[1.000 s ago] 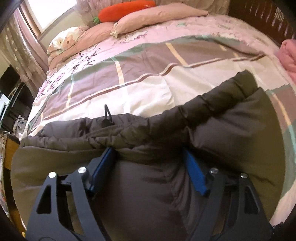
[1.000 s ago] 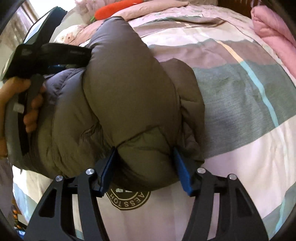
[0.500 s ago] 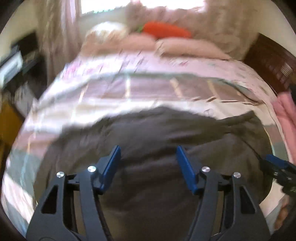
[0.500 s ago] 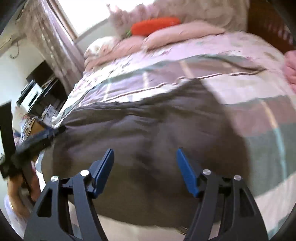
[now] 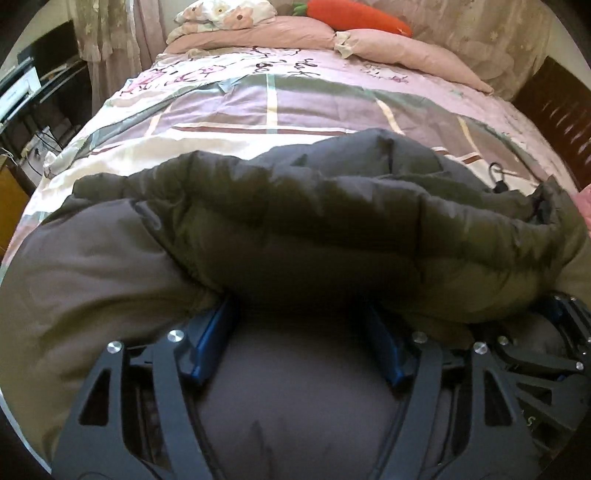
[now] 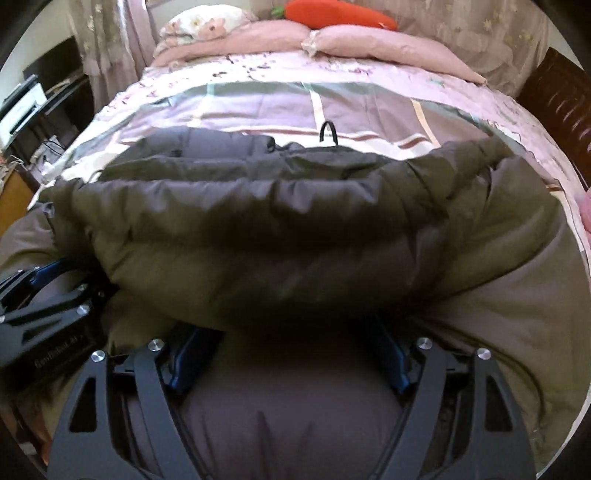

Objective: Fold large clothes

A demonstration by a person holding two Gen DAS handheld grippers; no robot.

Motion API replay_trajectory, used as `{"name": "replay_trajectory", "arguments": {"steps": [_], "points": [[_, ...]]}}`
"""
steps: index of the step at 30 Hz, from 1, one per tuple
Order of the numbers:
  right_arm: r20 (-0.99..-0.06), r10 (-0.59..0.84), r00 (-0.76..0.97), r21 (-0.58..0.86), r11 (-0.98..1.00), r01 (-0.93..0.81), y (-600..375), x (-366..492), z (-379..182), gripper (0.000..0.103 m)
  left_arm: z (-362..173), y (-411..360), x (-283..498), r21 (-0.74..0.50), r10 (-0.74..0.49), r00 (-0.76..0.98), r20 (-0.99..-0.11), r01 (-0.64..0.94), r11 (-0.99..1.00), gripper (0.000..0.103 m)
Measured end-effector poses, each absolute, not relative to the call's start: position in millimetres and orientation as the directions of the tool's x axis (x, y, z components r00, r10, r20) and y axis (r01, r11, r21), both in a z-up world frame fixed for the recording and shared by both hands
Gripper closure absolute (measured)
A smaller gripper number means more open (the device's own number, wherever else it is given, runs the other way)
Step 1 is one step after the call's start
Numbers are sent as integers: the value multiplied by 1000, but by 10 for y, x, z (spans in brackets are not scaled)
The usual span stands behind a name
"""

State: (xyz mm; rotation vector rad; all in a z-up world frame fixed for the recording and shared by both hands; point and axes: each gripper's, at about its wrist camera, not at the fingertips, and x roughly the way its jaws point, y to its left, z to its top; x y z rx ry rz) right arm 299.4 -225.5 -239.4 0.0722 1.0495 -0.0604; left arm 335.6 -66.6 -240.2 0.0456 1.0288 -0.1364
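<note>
A large dark olive-grey puffer jacket point(image 5: 295, 229) lies across the near end of the bed and fills the lower half of both views point(image 6: 288, 229). My left gripper point(image 5: 301, 317) has its blue jaws wide apart, pushed under a thick rolled fold of the jacket, fingertips hidden by it. My right gripper point(image 6: 291, 328) stands the same way under the same fold, jaws wide apart. The right gripper shows at the left wrist view's right edge point(image 5: 546, 343), the left gripper at the right wrist view's left edge point(image 6: 44, 302). A black hanger hook point(image 6: 328, 133) sticks up behind the jacket.
The bed has a pink, lilac and green checked quilt point(image 5: 280, 107). Pink pillows point(image 5: 402, 51) and an orange carrot cushion point(image 5: 358, 16) lie at the head. Dark shelves with devices point(image 5: 33, 92) stand left. A dark wooden bed frame point(image 5: 561, 110) is at right.
Both grippers swung from the jacket's ends to side by side at its near edge, facing the head of the bed. Their jaws now sit under a thick fold instead of above the jacket.
</note>
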Motion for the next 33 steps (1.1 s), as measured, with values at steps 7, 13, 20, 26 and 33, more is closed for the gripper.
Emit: {"name": "replay_trajectory", "arguments": {"steps": [7,13,20,26,33], "points": [[-869,-35,493,12,996,92,-2233,3018,-2557,24,-2521,-720,3319,12,-61,527,-847,135,991,32],[-896,7,444,37,998,60,-2317,2910,-2225,23,-2040,-528,3051,-86,-131,548,-826,107,991,31],[-708,-147,690,-1,978,208,-2480,1531,-528,1,-411,-153,1582,-54,-63,801,-595,39,998,2],[-622,-197,757,-50,976,213,-2139,313,-434,1,-142,-328,455,-14,-143,806,-574,166,986,2],[-654,-208,727,-71,974,214,-2096,96,-541,1,-143,-141,-55,0,-109,819,-563,132,991,2]]}}
